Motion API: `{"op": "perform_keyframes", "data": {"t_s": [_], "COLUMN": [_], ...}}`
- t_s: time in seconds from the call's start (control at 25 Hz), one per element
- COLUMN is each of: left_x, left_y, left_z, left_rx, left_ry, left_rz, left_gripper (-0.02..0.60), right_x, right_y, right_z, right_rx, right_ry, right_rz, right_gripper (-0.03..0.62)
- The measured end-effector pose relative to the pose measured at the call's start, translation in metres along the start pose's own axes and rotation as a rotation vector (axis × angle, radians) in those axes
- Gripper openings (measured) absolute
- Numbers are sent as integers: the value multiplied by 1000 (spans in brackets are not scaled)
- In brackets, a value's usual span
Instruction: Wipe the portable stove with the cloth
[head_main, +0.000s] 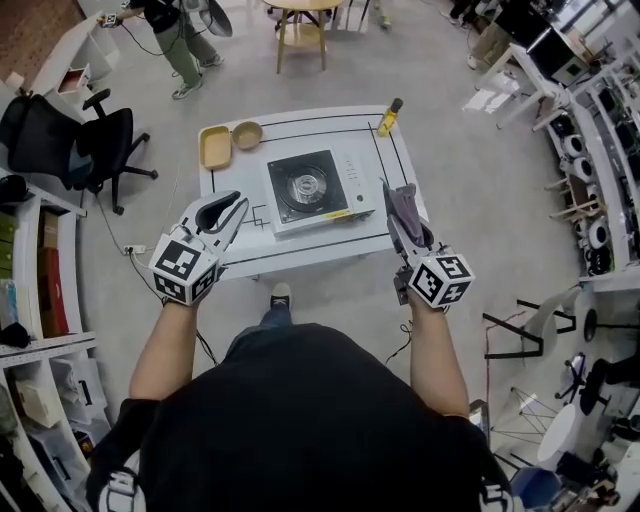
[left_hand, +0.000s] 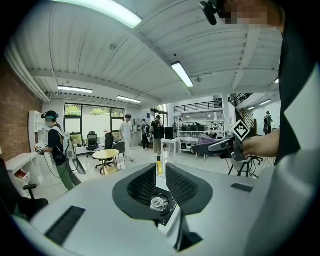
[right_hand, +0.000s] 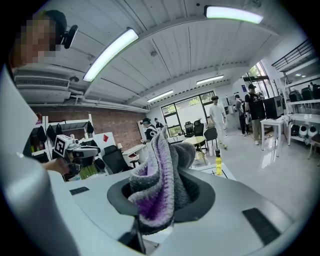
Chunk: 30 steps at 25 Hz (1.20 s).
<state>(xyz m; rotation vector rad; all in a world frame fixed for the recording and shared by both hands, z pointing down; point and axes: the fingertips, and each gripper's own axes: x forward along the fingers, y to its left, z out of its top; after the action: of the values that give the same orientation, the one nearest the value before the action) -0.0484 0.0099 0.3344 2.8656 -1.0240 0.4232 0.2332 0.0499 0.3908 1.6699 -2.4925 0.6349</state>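
Observation:
The portable stove (head_main: 310, 188), white with a black top and a round burner, sits in the middle of a white table (head_main: 300, 255). My right gripper (head_main: 398, 222) hovers over the table's right front edge, just right of the stove, shut on a grey and purple cloth (head_main: 404, 207). In the right gripper view the cloth (right_hand: 161, 180) bulges up between the jaws and hides the stove. My left gripper (head_main: 236, 204) is held above the table's left front, left of the stove, open with nothing in it. Through its narrow gap (left_hand: 160, 172) I see the stove's burner (left_hand: 159, 202).
A yellow tray (head_main: 214, 147) and a small bowl (head_main: 247, 134) lie at the table's far left corner. A yellow bottle (head_main: 389, 117) stands at the far right. An office chair (head_main: 70, 140) is to the left; people stand beyond the table.

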Motion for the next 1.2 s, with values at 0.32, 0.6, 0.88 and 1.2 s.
{"op": "perform_keyframes", "data": {"t_s": [0.32,0.6,0.88,1.2], "left_x": [33,43,36,29], "left_y": [64,112,155,177], "left_z": [-2,2,14,17], "left_rx": [-15,-18,-13,-21], "left_ry": [4,-13,-40,-55], "left_rz": [-5,-11,17,47], "left_gripper": [80,80,63,61], "right_x": [78,122,156,182], "right_y": [-2,6,22,34], "right_z": [14,34,61,73], "right_rx": [7,-1,-34,-64], "right_ry": [21,17,1,18], "right_rz": [14,7,10,52], "right_gripper": [133,133,133,133]}}
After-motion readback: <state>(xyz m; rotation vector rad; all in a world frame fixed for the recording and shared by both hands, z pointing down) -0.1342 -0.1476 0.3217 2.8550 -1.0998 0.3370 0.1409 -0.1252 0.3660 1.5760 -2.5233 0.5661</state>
